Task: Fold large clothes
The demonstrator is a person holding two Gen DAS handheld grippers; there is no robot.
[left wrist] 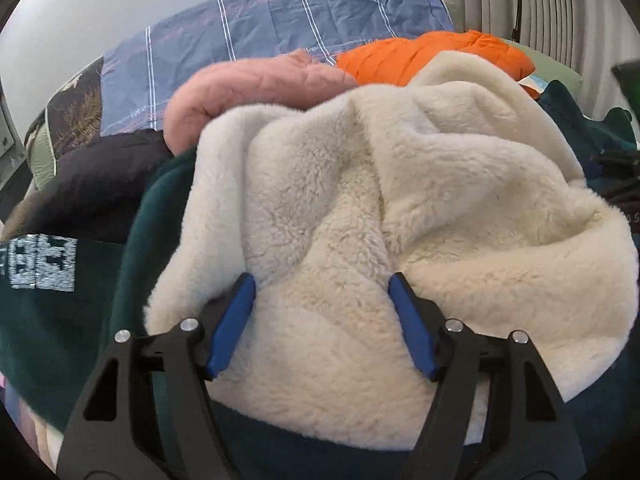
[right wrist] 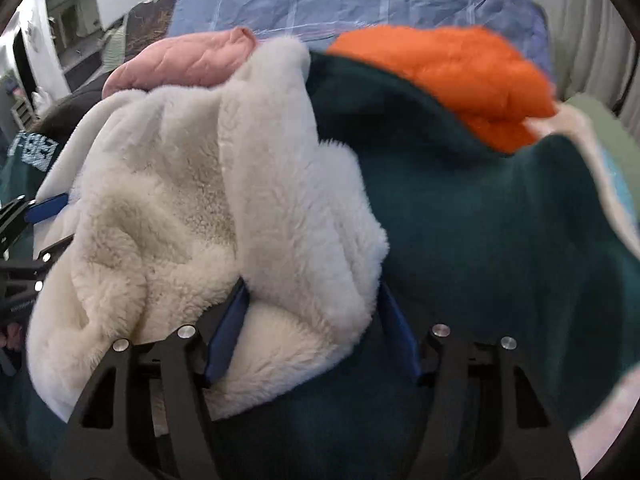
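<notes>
A large dark green garment (right wrist: 480, 240) with cream fleece lining (left wrist: 360, 208) lies bunched on the bed; its white lettering (left wrist: 40, 262) shows at the left. My left gripper (left wrist: 322, 284) is open, its blue fingers (left wrist: 234, 328) spread around a fold of the fleece. My right gripper (right wrist: 314, 288) is open too, with the fleece lining (right wrist: 200, 220) and green cloth lying between its fingers (right wrist: 228, 332). The left gripper also shows in the right wrist view (right wrist: 28, 232) at the left edge, against the fleece.
A pink quilted garment (left wrist: 256, 88) and an orange padded garment (left wrist: 436, 56) lie behind the fleece. A dark garment (left wrist: 100, 184) lies at the left. The blue plaid bed cover (left wrist: 280, 20) stretches to the far wall. Curtains (left wrist: 540, 0) hang at the right.
</notes>
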